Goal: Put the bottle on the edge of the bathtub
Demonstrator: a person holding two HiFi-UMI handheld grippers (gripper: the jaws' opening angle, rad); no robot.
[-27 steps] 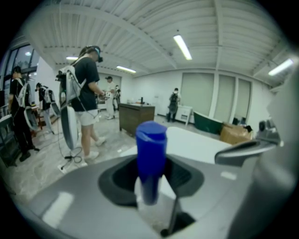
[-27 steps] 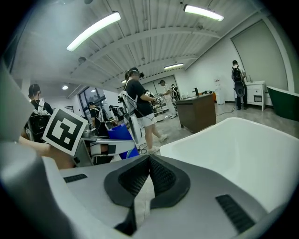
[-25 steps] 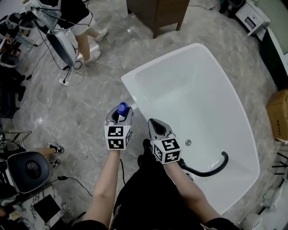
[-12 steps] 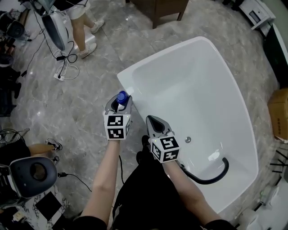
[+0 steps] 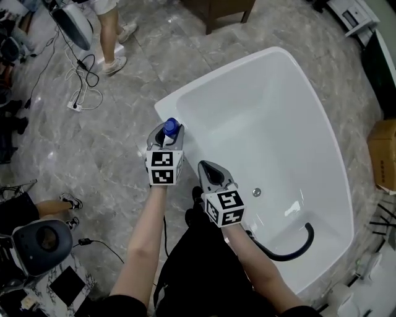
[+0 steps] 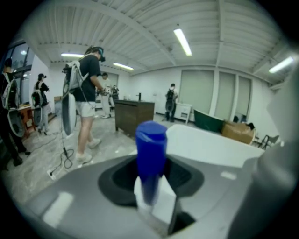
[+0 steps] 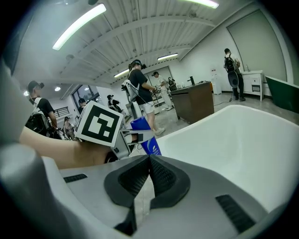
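My left gripper (image 5: 167, 133) is shut on a bottle (image 5: 171, 127) with a blue cap and holds it upright, just outside the near left corner of the white bathtub (image 5: 185, 99). In the left gripper view the bottle's blue cap (image 6: 151, 154) stands up between the jaws, with the tub's rim (image 6: 210, 142) behind it. My right gripper (image 5: 209, 171) is shut with nothing in it and hovers by the tub's near rim. In the right gripper view the bottle (image 7: 148, 140) shows in the left gripper, next to the tub's rim (image 7: 196, 133).
A black hose (image 5: 291, 241) hangs over the tub's near end. A dark wooden cabinet (image 5: 226, 9) stands past the tub. A person's legs (image 5: 108, 31) and cables (image 5: 80, 86) are at the far left, a cardboard box (image 5: 382, 155) at the right, equipment (image 5: 37, 244) at the near left.
The left gripper has carried the bottle a little forward and to the right, closer to the tub's corner. The right gripper has kept its place beside it.
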